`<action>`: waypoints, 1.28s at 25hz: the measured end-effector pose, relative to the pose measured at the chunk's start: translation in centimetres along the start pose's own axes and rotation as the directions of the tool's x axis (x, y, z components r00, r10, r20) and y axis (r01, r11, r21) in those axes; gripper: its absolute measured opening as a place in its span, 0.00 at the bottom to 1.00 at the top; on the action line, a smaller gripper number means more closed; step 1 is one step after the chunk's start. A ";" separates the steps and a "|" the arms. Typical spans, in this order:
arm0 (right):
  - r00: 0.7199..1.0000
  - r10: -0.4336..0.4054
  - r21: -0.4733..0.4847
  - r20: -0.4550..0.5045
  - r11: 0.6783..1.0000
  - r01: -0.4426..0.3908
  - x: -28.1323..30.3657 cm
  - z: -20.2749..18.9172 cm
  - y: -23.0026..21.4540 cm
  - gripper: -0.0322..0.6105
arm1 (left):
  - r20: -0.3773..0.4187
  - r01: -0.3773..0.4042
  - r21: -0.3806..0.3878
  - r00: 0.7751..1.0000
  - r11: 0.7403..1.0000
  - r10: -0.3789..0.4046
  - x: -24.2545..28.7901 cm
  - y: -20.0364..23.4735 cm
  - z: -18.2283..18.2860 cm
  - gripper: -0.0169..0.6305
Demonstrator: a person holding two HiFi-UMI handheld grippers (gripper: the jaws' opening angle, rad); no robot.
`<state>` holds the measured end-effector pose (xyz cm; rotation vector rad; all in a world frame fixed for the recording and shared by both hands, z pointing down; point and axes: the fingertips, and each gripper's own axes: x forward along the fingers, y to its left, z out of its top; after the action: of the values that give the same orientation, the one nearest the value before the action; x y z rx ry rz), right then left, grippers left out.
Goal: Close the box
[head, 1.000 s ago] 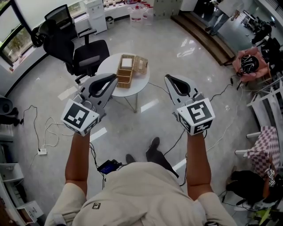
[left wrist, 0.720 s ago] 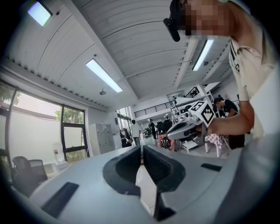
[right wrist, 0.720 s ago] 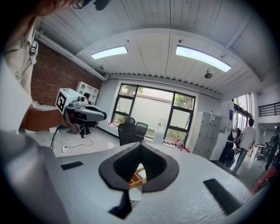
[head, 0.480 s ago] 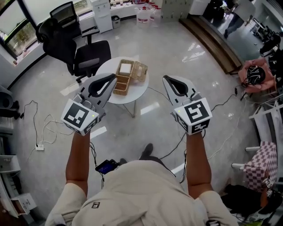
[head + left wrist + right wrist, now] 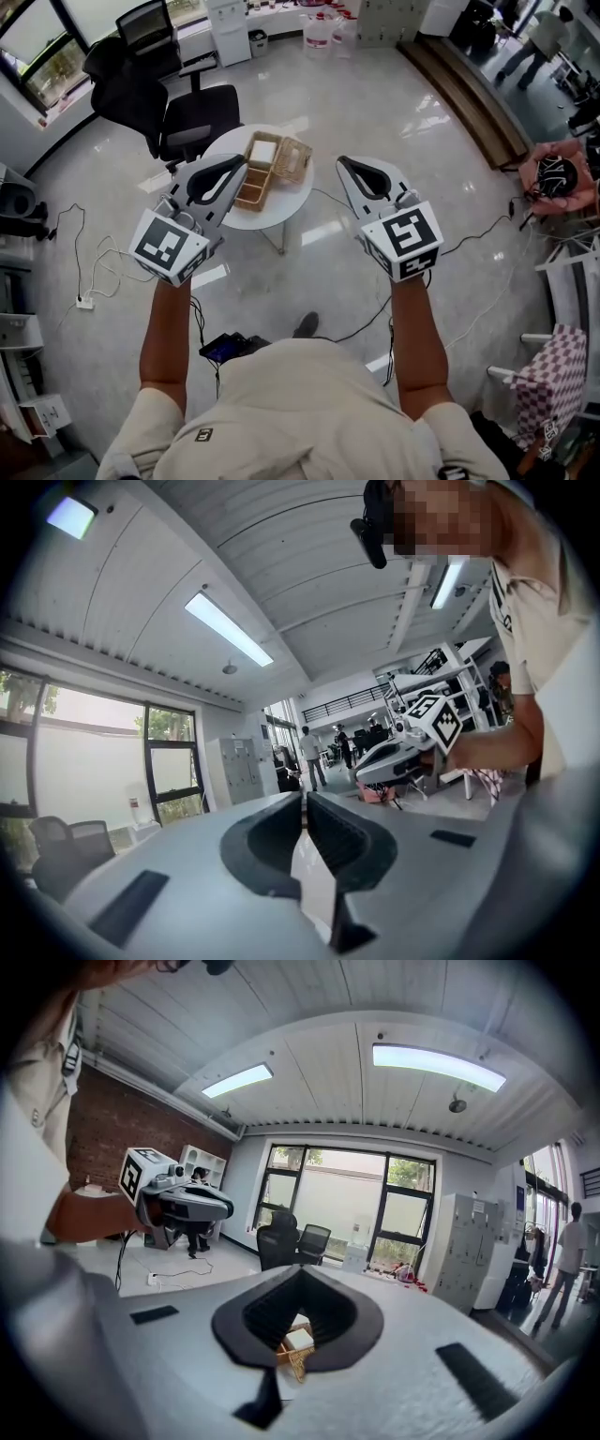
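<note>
A wicker box [image 5: 263, 167] stands open on a small round white table [image 5: 228, 149], its lid [image 5: 296, 157] folded out to the right and a white item [image 5: 263, 150] inside. Both grippers are held up in front of me, short of the table and apart from the box. My left gripper [image 5: 240, 163] is shut and empty, seen over the table's left part. My right gripper [image 5: 344, 162] is shut and empty, to the right of the table. Through the right gripper's [image 5: 300, 1271] jaws I see the box [image 5: 294, 1346] far off. The left gripper [image 5: 304, 799] points away from the box.
A black office chair [image 5: 183, 105] stands behind the table on the left. Cables [image 5: 105, 272] and a power strip [image 5: 84, 302] lie on the glossy floor at left, a small device [image 5: 225, 348] near my feet. A wooden step [image 5: 469, 84] runs along the back right.
The table and box have come nearer and lower in the head view as I walk toward them. Both grippers stay raised and shut; the right one sits slightly further left.
</note>
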<state>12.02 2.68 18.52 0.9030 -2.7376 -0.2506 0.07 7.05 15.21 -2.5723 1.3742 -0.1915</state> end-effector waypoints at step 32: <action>0.983 -0.165 0.050 -0.083 0.984 0.170 14.0 -1.9 -7.1 0.04 | 0.004 0.192 -0.030 0.981 0.981 -0.192 10.6 13.9 -5.7 0.06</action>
<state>5.63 -11.57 21.13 1.1362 -2.6112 -0.1651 -6.50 -10.00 17.29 -2.7287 1.1345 -0.2024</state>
